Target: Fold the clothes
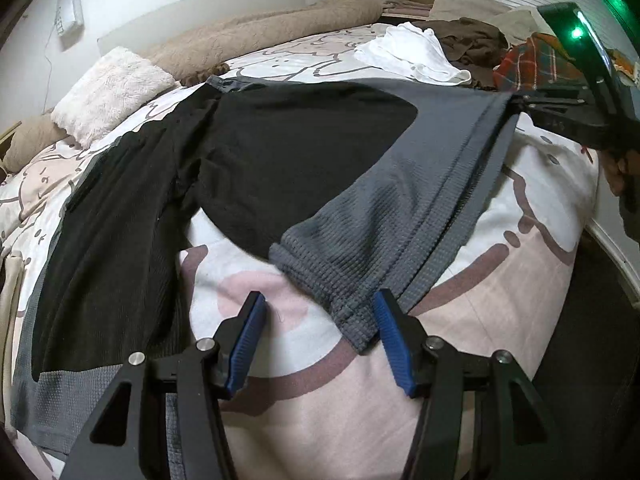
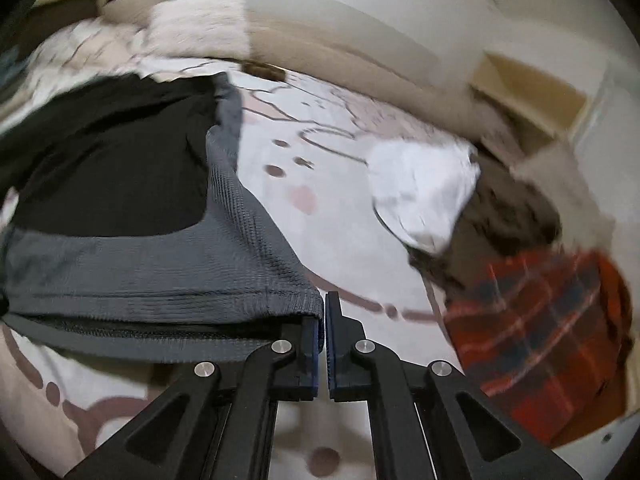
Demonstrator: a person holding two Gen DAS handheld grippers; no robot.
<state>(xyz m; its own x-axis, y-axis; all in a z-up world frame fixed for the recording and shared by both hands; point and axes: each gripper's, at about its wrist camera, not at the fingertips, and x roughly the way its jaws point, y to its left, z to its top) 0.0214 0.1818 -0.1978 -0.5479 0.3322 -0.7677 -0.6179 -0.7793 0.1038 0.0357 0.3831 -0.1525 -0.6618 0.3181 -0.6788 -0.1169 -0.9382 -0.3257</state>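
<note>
garment: black-grey shirt (image 1: 280, 152) spread on bed (image 1: 520, 208)
left gripper (image 1: 320, 340): wide, grey cuff between, unpinched
right gripper (image 2: 323, 320): clamped on shirt's grey hem
writing: none readable

My left wrist camera looked down along my left tool (image 1: 320, 340), close over the bed (image 1: 500, 280). My right wrist camera looked likewise along my right tool (image 2: 323, 320), blurred. Both views shared the black-and-grey garment (image 1: 280, 160) and white cloth (image 1: 412, 54).
</note>
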